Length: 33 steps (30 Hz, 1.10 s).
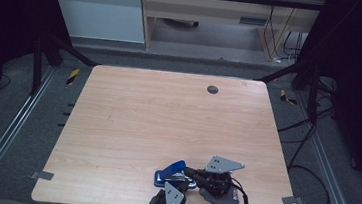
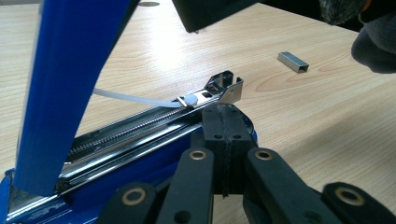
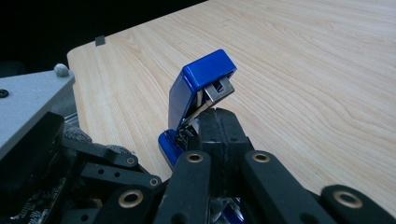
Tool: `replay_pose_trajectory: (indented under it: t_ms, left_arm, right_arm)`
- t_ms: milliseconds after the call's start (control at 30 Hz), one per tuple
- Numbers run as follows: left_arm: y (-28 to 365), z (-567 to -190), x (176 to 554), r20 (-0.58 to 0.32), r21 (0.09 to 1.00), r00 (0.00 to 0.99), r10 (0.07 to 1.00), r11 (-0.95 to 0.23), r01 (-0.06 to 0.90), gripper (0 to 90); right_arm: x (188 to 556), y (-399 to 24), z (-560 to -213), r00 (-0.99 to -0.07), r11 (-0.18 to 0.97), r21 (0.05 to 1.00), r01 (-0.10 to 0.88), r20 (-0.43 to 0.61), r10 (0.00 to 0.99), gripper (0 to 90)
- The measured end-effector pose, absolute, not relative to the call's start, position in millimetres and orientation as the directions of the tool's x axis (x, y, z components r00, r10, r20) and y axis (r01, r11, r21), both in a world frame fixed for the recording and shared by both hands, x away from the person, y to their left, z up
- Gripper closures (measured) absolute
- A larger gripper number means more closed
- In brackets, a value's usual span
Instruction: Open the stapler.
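At the tabletop's (image 1: 116,126) near edge, both shut hand-held grippers, left (image 2: 223,128) and right (image 3: 219,128), meet the opened blue metal stapler (image 1: 174,174); the loose grey staple strip (image 2: 293,61) lies beyond its open tray.

Ahead of you lies a wooden table (image 1: 132,122) with a round grommet (image 1: 212,89) near its far edge; beyond it, cables (image 1: 310,144) trail over the floor.

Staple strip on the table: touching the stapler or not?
Apart. The left gripper view shows the staple strip lying alone on the table, with bare wood between it and the opened stapler.
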<state>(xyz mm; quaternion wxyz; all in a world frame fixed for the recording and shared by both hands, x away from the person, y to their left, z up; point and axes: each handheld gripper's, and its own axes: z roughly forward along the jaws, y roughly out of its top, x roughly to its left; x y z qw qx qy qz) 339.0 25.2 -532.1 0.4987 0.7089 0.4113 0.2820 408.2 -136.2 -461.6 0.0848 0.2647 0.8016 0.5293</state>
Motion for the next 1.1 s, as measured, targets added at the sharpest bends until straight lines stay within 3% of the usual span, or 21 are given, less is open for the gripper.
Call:
replay_pose_trajectory:
  t_ms: [1100]
  left_arm:
    - [25,-532,339,-0.009,0.94,0.504,0.864,-0.165,0.3,90.0]
  right_arm:
    - [415,-116,-454,-0.871,0.307,0.896,0.32,0.151,0.467,90.0]
